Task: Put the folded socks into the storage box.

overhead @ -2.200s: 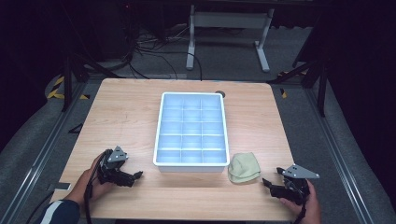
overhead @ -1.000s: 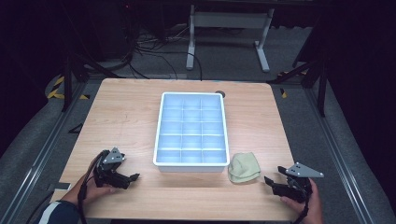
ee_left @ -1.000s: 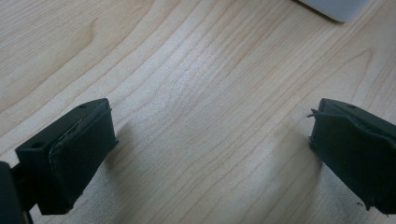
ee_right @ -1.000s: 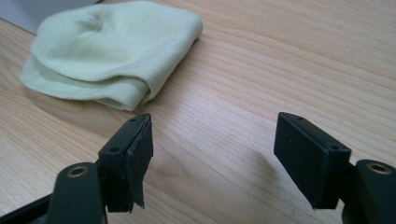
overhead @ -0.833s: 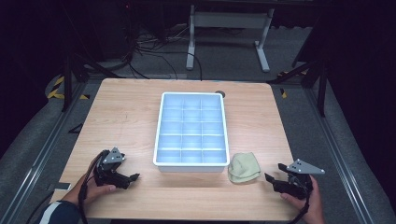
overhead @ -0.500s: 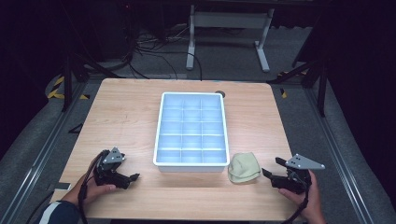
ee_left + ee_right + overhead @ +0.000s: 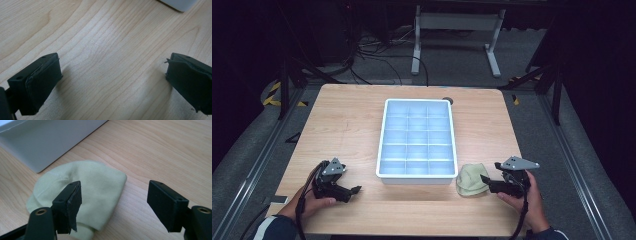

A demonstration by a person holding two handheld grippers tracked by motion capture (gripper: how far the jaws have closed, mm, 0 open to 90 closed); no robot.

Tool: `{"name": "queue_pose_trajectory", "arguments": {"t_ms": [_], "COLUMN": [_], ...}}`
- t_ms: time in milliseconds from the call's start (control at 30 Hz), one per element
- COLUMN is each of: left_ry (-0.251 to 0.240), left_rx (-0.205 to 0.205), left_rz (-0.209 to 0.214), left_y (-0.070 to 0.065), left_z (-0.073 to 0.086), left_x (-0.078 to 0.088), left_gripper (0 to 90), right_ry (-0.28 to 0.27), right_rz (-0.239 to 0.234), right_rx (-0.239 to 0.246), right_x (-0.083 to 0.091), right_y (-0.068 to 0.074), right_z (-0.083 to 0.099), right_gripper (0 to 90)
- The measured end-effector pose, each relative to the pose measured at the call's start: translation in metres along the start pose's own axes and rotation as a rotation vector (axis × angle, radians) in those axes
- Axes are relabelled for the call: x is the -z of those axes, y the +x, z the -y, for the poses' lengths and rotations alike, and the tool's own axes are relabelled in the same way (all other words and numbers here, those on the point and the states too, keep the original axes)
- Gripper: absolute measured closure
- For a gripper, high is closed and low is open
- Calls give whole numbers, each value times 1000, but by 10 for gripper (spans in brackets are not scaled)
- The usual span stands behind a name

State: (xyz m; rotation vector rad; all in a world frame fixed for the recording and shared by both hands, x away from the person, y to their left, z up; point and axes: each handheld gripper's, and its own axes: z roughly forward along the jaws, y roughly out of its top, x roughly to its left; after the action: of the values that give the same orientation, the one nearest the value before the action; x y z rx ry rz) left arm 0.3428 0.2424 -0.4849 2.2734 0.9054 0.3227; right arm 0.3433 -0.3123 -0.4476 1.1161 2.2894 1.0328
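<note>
Soft, rounded pale-green cloth (image 7: 82,192), probably knitted.

The tray (image 7: 416,176) sits in the middle of the tabletop (image 7: 347,125). The cloth (image 7: 469,180) lies at its lower right corner. The left gripper (image 7: 354,190) is lower left, the right gripper (image 7: 484,179) lower right.

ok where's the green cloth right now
In the high view the cloth lies on the table beside the tray's near right corner, just ahead of the right gripper.
</note>
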Motion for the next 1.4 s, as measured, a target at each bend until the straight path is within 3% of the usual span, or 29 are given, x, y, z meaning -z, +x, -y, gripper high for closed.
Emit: {"name": "queue_pose_trajectory", "arguments": {"t_ms": [233,500,667,767,867,1067,1200,1400], "left_ry": [-1,0,0,-1,0,0,0,0], "left_rx": [1,0,0,-1,-1,-1,0,0], "left_rz": [0,2,2,2,2,2,2,2], "left_y": [0,0,0,0,0,0,0,0], "left_z": [0,0,0,0,0,0,0,0], "left_x": [0,0,0,0,0,0,0,0], "left_gripper": [2,1,1,1,1,1,1,1], "right_ry": [47,81,76,69,44,41,35,19], "right_rz": [-13,-11,-41,-42,-89,-146,-177,-186], "right_rx": [-37,-31,-92,-75,-43,-38,-26,2], "right_x": [-18,-31,-35,-35,-33,-32,-32,-31], "right_y": [-5,-2,-4,-3,1,3,4,5], "right_z": [0,4,8,9,11,11,11,12], "right_gripper": [278,261,241,253,465,668,757,799]}}
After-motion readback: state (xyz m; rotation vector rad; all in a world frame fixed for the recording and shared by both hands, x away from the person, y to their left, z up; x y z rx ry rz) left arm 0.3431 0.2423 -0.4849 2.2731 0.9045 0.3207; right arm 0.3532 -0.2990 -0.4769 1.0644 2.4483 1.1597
